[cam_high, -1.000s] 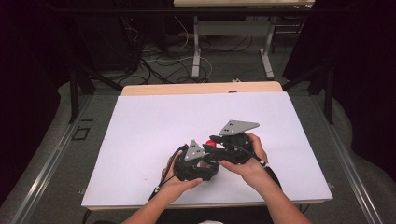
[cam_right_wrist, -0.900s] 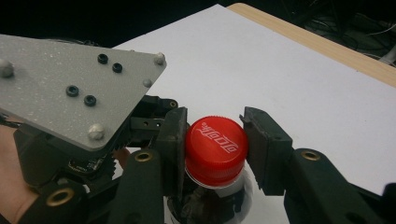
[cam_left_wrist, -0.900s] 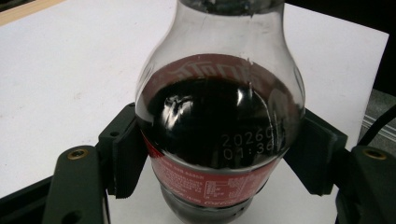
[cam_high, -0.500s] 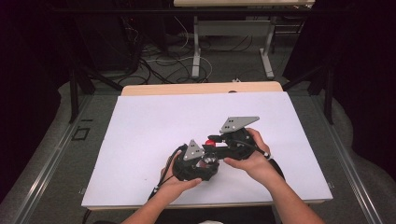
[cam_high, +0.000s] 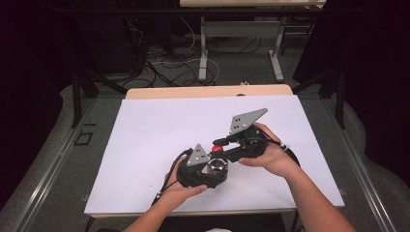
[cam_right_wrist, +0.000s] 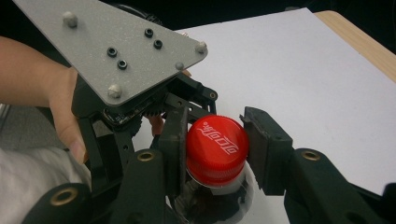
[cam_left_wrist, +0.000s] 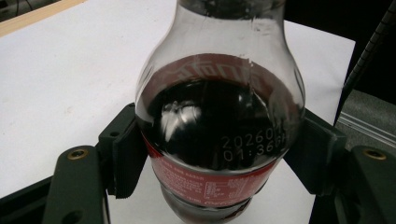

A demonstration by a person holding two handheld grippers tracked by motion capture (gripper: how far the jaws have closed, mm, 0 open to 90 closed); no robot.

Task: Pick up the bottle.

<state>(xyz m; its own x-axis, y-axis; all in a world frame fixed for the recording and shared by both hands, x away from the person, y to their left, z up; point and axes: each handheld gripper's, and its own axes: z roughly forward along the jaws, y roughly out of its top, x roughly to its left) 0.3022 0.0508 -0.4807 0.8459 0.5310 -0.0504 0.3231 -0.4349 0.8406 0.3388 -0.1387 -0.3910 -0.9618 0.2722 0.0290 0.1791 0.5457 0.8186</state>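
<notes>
Left tool (cam_left_wrist: 205, 154) pinches the bottle (cam_left_wrist: 219, 116); right tool (cam_right_wrist: 212, 149) seemingly pinches its red cap (cam_right_wrist: 217, 149).

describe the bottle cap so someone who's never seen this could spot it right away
Start at the white table top; near its front edge two hands hold black grippers nose to nose. Between them stands a clear bottle of dark drink, clamped by the left gripper. The cap sits on top, between the right gripper's jaws: the only bright red, round thing, with white lettering.

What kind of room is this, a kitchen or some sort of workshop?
Probably a lab or test room: a white-topped table ringed by dark curtains, loose cables on the floor, and hand-held grippers working a cola bottle.
</notes>
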